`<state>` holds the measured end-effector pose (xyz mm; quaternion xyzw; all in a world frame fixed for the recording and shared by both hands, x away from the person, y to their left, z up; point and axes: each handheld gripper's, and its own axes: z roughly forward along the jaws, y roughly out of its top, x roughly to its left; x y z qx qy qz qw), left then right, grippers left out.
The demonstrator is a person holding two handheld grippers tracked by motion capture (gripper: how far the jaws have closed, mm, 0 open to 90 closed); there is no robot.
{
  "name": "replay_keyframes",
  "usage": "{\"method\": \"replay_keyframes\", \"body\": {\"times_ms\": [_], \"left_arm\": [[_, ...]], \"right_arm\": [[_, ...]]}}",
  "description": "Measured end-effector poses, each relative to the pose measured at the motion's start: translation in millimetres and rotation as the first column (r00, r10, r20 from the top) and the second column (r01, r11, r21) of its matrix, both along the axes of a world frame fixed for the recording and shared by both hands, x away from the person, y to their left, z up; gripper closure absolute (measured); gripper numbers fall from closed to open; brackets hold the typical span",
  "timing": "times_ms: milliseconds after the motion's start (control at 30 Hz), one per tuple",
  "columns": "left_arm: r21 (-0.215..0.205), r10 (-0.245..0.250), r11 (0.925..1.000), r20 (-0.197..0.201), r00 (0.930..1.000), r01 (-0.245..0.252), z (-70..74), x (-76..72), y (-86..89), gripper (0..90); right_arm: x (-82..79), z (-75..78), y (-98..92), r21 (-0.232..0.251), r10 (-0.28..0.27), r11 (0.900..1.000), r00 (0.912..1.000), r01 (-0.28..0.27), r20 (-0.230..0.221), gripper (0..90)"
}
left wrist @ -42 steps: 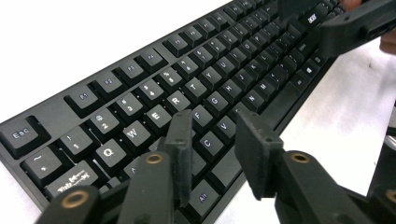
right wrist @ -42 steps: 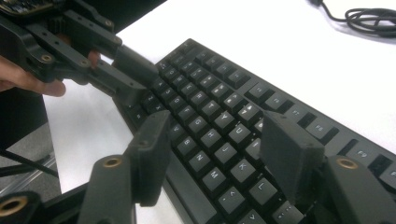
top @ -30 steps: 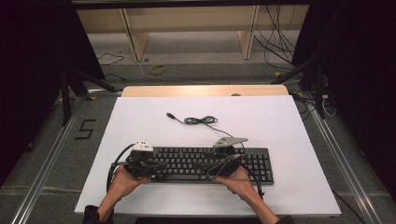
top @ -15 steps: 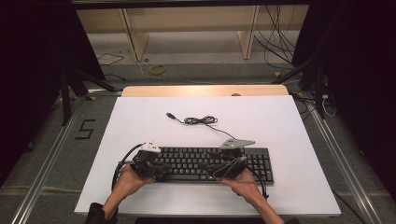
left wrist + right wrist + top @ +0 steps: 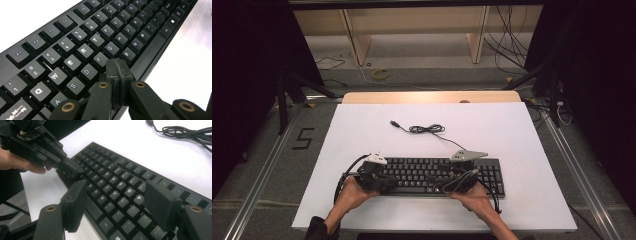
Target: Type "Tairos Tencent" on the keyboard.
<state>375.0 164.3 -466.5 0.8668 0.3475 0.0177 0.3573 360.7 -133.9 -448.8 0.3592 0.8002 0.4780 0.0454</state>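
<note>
Keyboard (image 5: 439, 175) is being hovered over on the desk (image 5: 522, 130): left claw (image 5: 117, 67) pressed together, right claw (image 5: 117, 202) just being spread apart, nothing between.

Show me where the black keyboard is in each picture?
High view: the keyboard lies low in the middle, on the white table.
Left gripper view: it runs from bottom left to top right.
Right gripper view: it crosses the middle.
Shared landmark: the left gripper, shut over the keys.

Black keyboard (image 5: 439, 176), white legends; black cable (image 5: 424, 129); white table (image 5: 512, 130).
</note>
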Motion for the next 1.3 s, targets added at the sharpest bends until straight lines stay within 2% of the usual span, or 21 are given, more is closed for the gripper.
{"method": "replay_keyframes", "body": {"times_ms": [600, 833, 967, 1033, 1167, 1300], "left_arm": [[0.024, 0.004, 0.9997, -0.012, 0.9999, -0.004, -4.9, 1.4, -2.7, 89.1], [0.015, 0.022, 0.9996, -0.009, 0.9997, -0.022, -6.6, 1.6, -1.5, 89.2], [0.023, 0.018, 0.9996, -0.011, 0.9998, -0.018, -4.9, 0.9, -1.7, 89.1], [0.015, 0.021, 0.9997, -0.008, 0.9997, -0.021, -3.4, 0.3, -1.6, 89.0], [-0.028, 0.023, 0.9994, 0.000, 0.9997, -0.023, 2.3, 0.0, 0.4, 88.4], [-0.051, 0.028, 0.9983, 0.000, 0.9996, -0.028, 6.2, 0.7, 2.8, 84.0]], "right_arm": [[-1.2, -1.8, -2.3, -0.014, 0.000, 1.000, 1.0000, 0.000, 0.001, 35.9], [-2.0, -1.8, -2.2, -0.013, 0.004, 1.000, 1.0000, -0.004, -0.002, 35.9], [-2.4, -1.3, -2.6, -0.013, 0.003, 1.000, 1.0000, -0.003, -0.003, 35.9], [-2.2, -1.2, -3.0, -0.011, 0.002, 1.000, 1.0000, -0.002, 0.000, 36.0], [-1.8, -0.9, -3.2, -0.009, 0.002, 1.000, 1.0000, -0.002, -0.001, 35.9], [-1.5, -1.4, -2.5, -0.011, 0.003, 1.000, 1.0000, -0.003, -0.001, 35.9]]}}
